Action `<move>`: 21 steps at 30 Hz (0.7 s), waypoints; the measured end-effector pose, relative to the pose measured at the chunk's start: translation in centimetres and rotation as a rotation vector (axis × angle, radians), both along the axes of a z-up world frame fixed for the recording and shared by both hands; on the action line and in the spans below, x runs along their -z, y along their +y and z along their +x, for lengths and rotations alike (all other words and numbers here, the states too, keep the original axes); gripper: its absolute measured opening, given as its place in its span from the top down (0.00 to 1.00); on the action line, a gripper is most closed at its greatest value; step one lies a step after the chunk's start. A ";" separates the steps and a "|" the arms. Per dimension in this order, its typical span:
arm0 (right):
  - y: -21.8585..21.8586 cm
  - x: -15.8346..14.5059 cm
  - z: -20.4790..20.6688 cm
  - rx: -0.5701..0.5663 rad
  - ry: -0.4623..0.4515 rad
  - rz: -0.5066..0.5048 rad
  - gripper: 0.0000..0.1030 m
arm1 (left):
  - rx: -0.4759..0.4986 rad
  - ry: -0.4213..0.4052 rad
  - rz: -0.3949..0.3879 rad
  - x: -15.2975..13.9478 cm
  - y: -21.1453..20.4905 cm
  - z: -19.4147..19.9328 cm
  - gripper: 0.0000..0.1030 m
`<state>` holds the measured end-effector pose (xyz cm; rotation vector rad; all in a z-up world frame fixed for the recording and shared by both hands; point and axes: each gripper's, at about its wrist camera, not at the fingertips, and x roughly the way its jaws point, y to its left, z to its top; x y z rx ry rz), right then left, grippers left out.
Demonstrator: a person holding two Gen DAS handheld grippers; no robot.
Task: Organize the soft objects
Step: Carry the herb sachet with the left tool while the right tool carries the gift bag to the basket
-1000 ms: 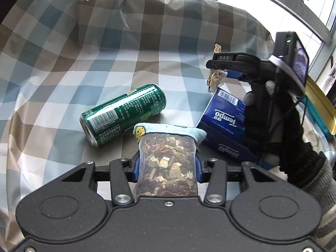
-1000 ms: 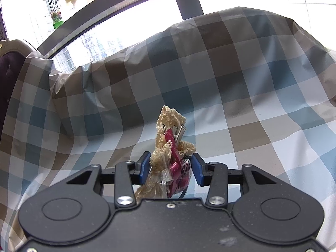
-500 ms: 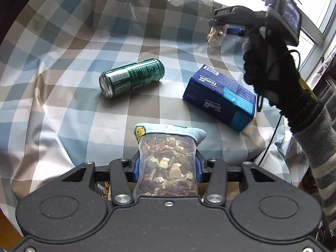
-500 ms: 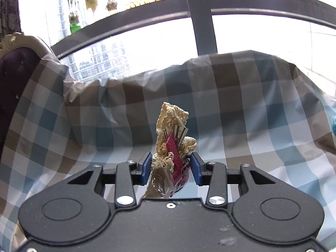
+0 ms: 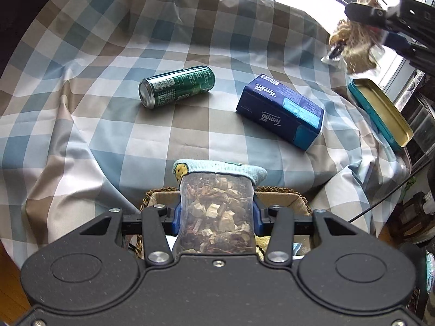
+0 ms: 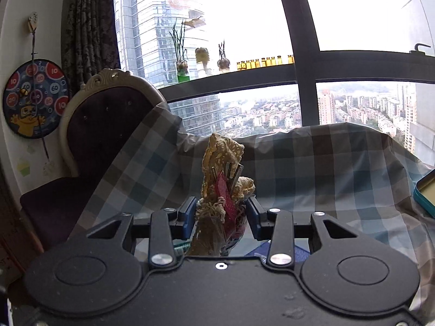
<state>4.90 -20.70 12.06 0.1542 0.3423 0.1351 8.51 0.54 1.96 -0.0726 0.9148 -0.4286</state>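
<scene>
Holding clear pouch of dried bits: left hand-held gripper

Left wrist view high, facing down on checked cloth; right wrist view faces window; both share cloth.

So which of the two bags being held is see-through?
The dried-mix pouch in the left gripper; the right gripper holds a crocheted beige bundle.
</scene>
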 end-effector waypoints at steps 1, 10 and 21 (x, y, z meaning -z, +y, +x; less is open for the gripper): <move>0.3 0.4 -1.4 -0.007 0.011 0.012 0.62 | 0.004 0.000 0.000 0.0 0.0 -0.3 0.55; 1.7 4.1 -9.4 0.027 0.098 0.110 0.62 | 0.046 0.050 -0.016 1.3 -0.4 -3.8 0.55; 1.1 9.3 -10.2 0.116 0.320 0.187 0.62 | -0.226 0.182 -0.113 3.0 2.4 -3.2 0.55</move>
